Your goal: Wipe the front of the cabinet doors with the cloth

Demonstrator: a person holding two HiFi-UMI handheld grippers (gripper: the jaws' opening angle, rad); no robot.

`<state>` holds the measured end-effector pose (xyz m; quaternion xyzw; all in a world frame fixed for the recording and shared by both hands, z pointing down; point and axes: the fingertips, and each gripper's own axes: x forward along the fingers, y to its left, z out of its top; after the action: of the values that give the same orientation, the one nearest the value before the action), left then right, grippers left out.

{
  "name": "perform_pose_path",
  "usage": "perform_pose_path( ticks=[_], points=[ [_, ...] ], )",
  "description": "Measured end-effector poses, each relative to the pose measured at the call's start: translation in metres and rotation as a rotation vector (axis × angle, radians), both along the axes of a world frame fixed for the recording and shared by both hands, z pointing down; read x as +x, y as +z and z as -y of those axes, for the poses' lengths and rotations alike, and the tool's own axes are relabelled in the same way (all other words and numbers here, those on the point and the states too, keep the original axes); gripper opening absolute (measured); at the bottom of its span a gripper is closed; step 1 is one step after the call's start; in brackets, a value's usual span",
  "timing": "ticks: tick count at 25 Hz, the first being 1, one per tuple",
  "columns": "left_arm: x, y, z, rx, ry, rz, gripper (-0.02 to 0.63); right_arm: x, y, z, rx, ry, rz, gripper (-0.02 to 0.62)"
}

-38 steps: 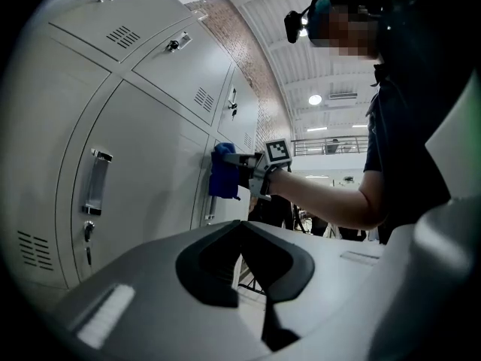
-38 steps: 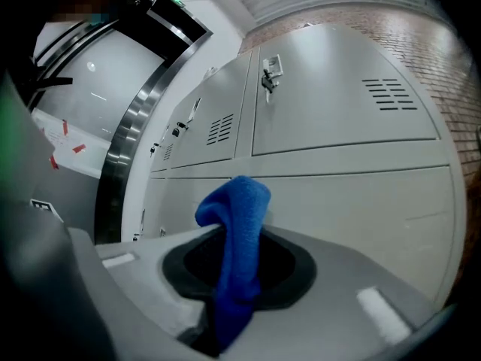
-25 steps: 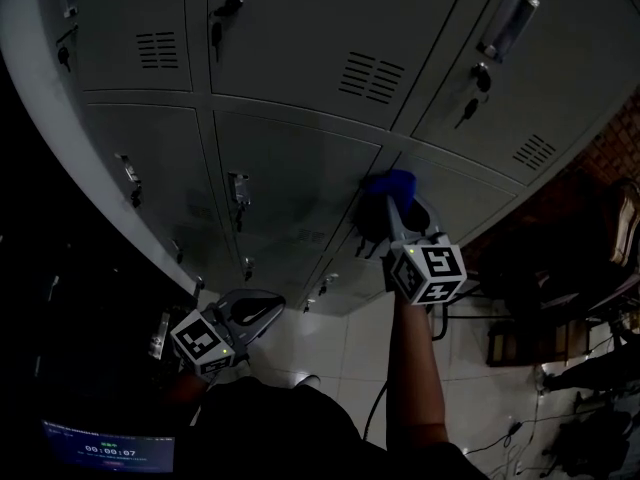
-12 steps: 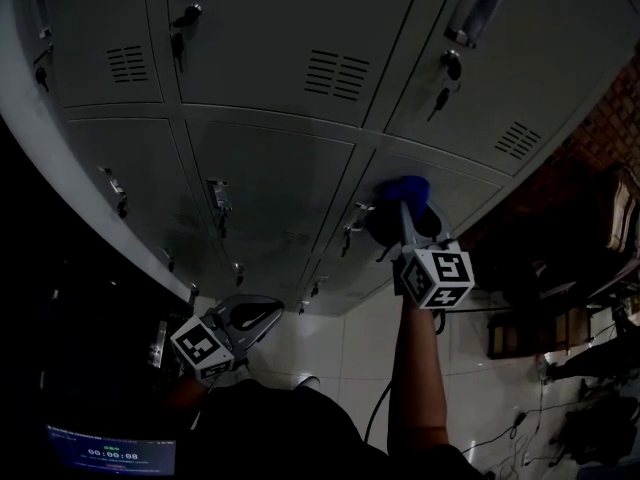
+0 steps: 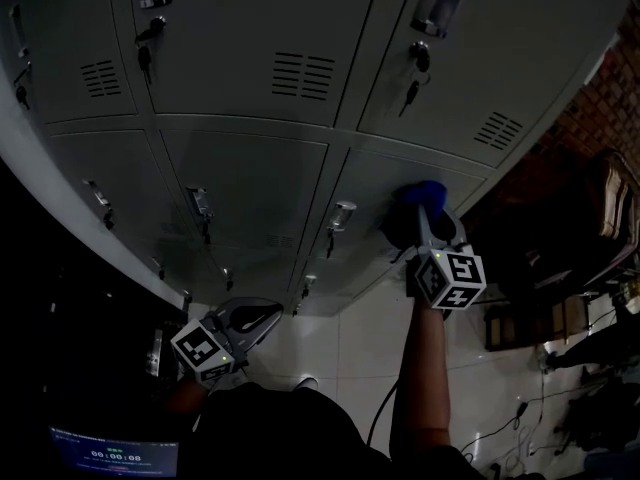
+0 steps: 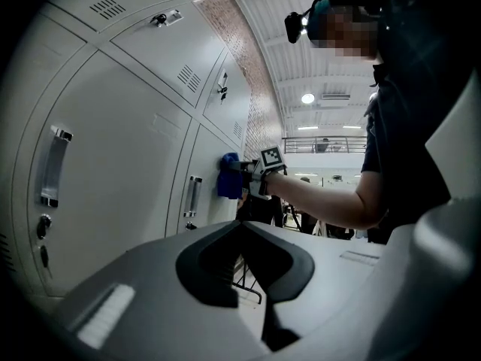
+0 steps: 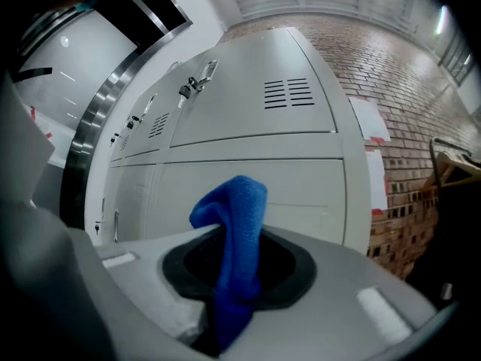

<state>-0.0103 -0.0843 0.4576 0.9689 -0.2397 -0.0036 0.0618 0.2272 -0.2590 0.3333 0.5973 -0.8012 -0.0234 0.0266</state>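
Note:
Grey metal cabinet doors [image 5: 250, 183] fill the head view in two rows. A blue cloth [image 5: 430, 190] is clamped in my right gripper [image 5: 422, 218], which is shut on it and presses it against the lower right door [image 5: 385, 178], right of that door's handle [image 5: 341, 214]. In the right gripper view the cloth [image 7: 240, 201] stands up between the jaws of the right gripper [image 7: 239, 239], in front of the door [image 7: 301, 194]. My left gripper [image 5: 268, 313] hangs low, away from the doors, shut and empty. The left gripper view shows its jaws closed [image 6: 244, 228] and the cloth [image 6: 228, 175] far ahead.
Keys hang in the upper doors' locks [image 5: 412, 93]. A brick wall [image 5: 590, 108] adjoins the cabinet on the right, with dark furniture [image 5: 610, 218] beside it. Pale tiled floor [image 5: 350, 338] lies below. A small screen [image 5: 110, 458] glows at the bottom left.
My right gripper has carried the cloth rightwards along the lower row, from the middle door onto the right door. The left gripper has stayed in place.

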Motion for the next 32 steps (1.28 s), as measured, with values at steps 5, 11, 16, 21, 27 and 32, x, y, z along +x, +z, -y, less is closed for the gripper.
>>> perform_pose_path(
  ticks=[5,11,16,21,27,32],
  points=[
    [0.010,0.000,0.001,-0.006,0.009,-0.007,0.000,0.027,0.001,0.000,-0.004,0.045,-0.007,0.071],
    [0.013,0.002,0.001,-0.013,0.008,-0.009,0.000,0.054,0.004,-0.001,-0.005,0.088,-0.003,0.071],
    [0.013,0.004,0.002,-0.012,0.000,-0.002,0.000,0.078,0.008,-0.002,-0.011,0.128,0.007,0.071],
    [0.012,0.006,-0.002,-0.020,0.007,0.000,0.000,0.094,0.012,-0.003,-0.020,0.169,0.013,0.071],
    [0.007,0.007,-0.004,-0.021,0.013,-0.009,0.000,0.090,0.010,-0.012,-0.013,0.184,0.005,0.071],
    [-0.004,0.005,-0.005,-0.022,0.011,-0.014,0.000,0.037,0.018,-0.027,0.015,0.067,-0.010,0.071]
  ],
)
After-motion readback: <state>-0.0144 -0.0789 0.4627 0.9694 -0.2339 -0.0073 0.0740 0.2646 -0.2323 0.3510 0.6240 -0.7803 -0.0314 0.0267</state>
